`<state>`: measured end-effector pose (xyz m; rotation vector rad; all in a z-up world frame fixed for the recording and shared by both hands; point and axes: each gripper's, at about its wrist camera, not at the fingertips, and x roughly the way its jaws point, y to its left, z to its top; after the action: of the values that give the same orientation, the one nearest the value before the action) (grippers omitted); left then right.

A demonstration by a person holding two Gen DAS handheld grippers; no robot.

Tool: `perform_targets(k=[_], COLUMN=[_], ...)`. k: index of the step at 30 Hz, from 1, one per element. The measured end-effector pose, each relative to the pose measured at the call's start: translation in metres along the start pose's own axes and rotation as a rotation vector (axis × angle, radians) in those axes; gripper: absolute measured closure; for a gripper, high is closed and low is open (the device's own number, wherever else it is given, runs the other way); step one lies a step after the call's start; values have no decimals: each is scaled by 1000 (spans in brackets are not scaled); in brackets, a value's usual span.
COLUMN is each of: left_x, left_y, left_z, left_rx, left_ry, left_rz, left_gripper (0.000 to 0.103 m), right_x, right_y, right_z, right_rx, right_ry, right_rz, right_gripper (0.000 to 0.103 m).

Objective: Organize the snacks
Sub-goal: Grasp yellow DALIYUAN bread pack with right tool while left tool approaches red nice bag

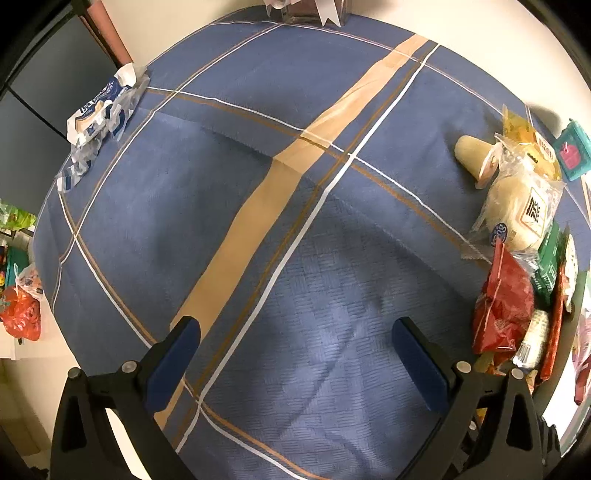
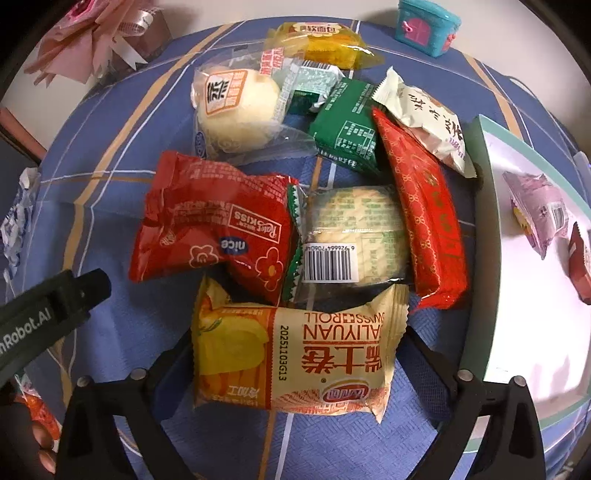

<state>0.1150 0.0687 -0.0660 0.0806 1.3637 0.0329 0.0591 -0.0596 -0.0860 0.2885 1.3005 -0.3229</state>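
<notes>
The right gripper (image 2: 295, 354) held a yellow Swiss-roll packet (image 2: 295, 354) between its fingers, which the packet itself largely hid; the jaws stood closed against its two short ends, and whether it was lifted or resting on the cloth could not be told. Just beyond the packet lay the unsorted pile: a red "nice" pouch (image 2: 214, 221), a clear-wrapped biscuit pack with a barcode (image 2: 354, 236), a long red-and-gold packet (image 2: 421, 221), a green packet (image 2: 347, 129), a cream packet (image 2: 424, 118), a wrapped pale bun (image 2: 236, 110) and a yellow bread packet (image 2: 325, 44), several overlapping. To the right stood a white tray with a pale green rim (image 2: 476, 236), holding a pink-wrapped snack (image 2: 539, 214) and a dark red one (image 2: 580, 266). A teal box (image 2: 428, 26) sat at the far edge.

The left gripper (image 1: 295, 347) hovered with jaws spread wide and nothing between its blue pads (image 1: 173, 362), above a bare stretch of the blue plaid tablecloth (image 1: 258, 184). A crumpled blue-and-white wrapper (image 1: 103, 110) lay well apart at the far left; the snack pile appeared at the right margin of this view.

By judgement, the task was in an early stage: two snacks were in the tray, one was in hand, and at least seven remained on the cloth.
</notes>
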Motion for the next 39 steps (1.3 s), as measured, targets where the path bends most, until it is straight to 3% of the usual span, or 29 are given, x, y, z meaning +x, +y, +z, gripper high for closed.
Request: perform_targets(k=[7, 14, 15, 30, 39], left_x=[-3, -8, -9, -29, -49], left_y=[1, -5, -6, -20, -31], left_z=[-2, -3, -4, -9, -13], left_rx=[-6, 2, 4, 10, -3], left_ry=[-10, -20, -22, -58, -92], left_rz=[-4, 1, 2, -28, -61], left_gripper=[0, 0, 0, 0, 0], right_x=[0, 1, -15, -47, -95], right_y=[-6, -12, -23, -47, -76], right_z=[-4, -7, -6, -14, -7], right_rx=[7, -3, -5, 5, 27], right_ry=[-5, -3, -2, -25, -121], right_rz=[3, 14, 16, 50, 89], right_gripper=[16, 16, 16, 18, 19])
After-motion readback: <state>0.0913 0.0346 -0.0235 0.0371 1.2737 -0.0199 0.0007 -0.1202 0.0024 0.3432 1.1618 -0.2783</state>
